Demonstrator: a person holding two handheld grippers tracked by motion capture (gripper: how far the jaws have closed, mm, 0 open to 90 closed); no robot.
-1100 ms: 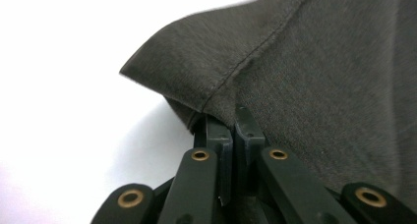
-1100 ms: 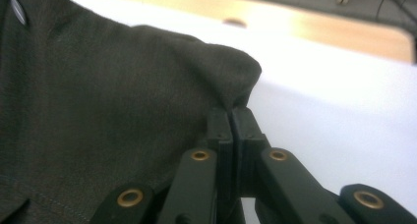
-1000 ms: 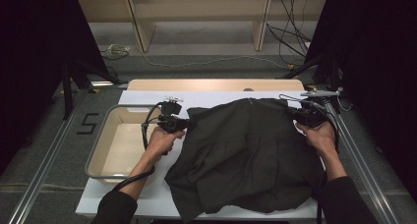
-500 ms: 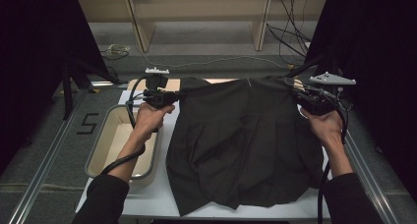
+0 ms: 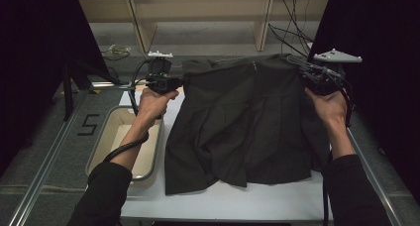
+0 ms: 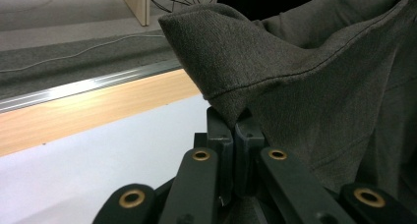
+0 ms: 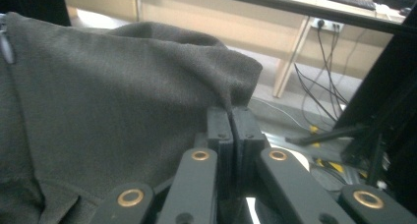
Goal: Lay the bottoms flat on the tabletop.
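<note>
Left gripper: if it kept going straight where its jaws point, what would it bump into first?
The left gripper is already shut on the dark garment, so its folded corner comes first. Beyond that, probably open air above the table's far wooden edge.

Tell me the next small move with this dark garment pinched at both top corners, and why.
Probably lift a little higher: the left gripper and right gripper are shut on the garment, spread between them, but its hem lies bunched on the white table.
</note>
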